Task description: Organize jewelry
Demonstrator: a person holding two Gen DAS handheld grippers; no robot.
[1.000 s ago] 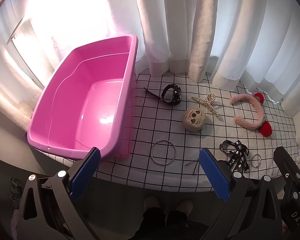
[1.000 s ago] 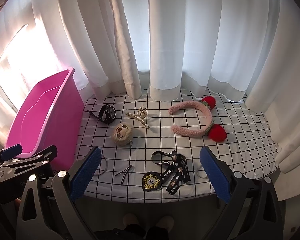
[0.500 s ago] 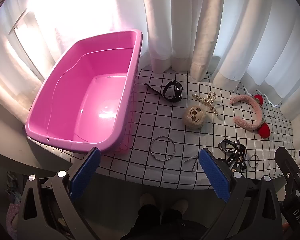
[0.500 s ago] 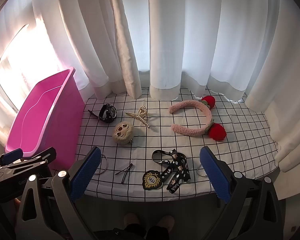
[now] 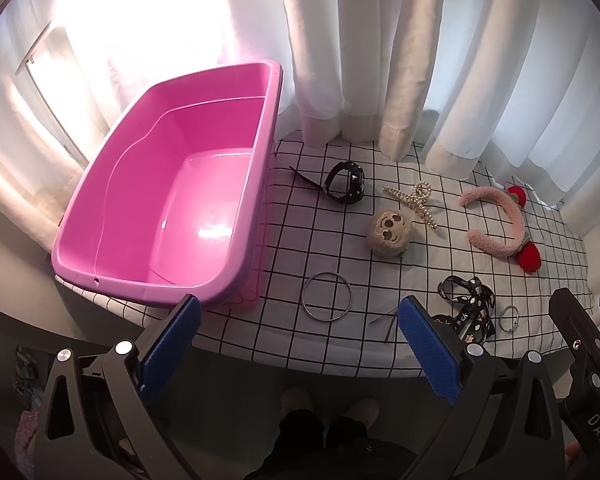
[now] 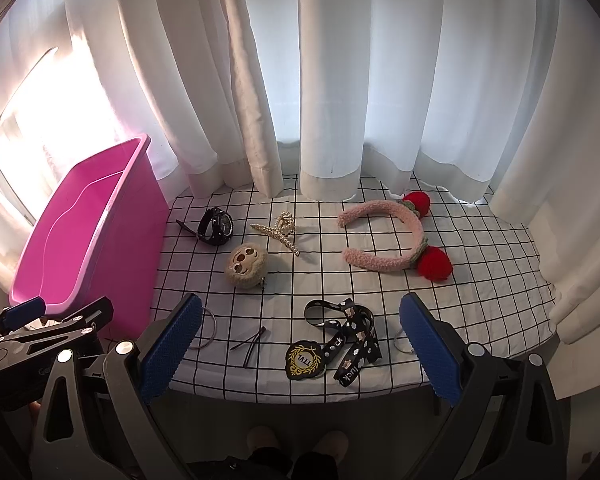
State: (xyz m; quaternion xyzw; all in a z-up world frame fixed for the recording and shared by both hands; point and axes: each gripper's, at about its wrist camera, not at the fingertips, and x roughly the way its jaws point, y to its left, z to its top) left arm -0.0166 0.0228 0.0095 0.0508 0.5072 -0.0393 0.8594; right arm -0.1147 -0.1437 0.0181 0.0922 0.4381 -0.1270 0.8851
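An empty pink bin (image 5: 168,208) (image 6: 84,240) stands at the left of a checked tablecloth (image 6: 480,300). On the cloth lie a black watch (image 5: 345,182) (image 6: 216,226), a pearl hair claw (image 5: 414,202) (image 6: 278,232), a plush sloth face (image 5: 389,233) (image 6: 246,265), a pink headband with red strawberries (image 5: 504,228) (image 6: 400,240), a metal bangle (image 5: 326,297), a black lanyard (image 6: 346,336) (image 5: 466,308), hairpins (image 6: 252,342) and a small ring (image 5: 509,318). My left gripper (image 5: 298,344) and right gripper (image 6: 298,344) are both open and empty, held before the table's front edge.
White curtains (image 6: 328,80) hang behind the table and touch its back edge. A bright window (image 5: 140,12) is at the left. The person's feet (image 5: 328,404) show below the front edge. The left gripper's body (image 6: 40,336) shows at the lower left of the right wrist view.
The left wrist view has drawn back and shifted slightly, so the bin and table sit lower and farther in. The right wrist view is nearly unchanged. No object has moved.
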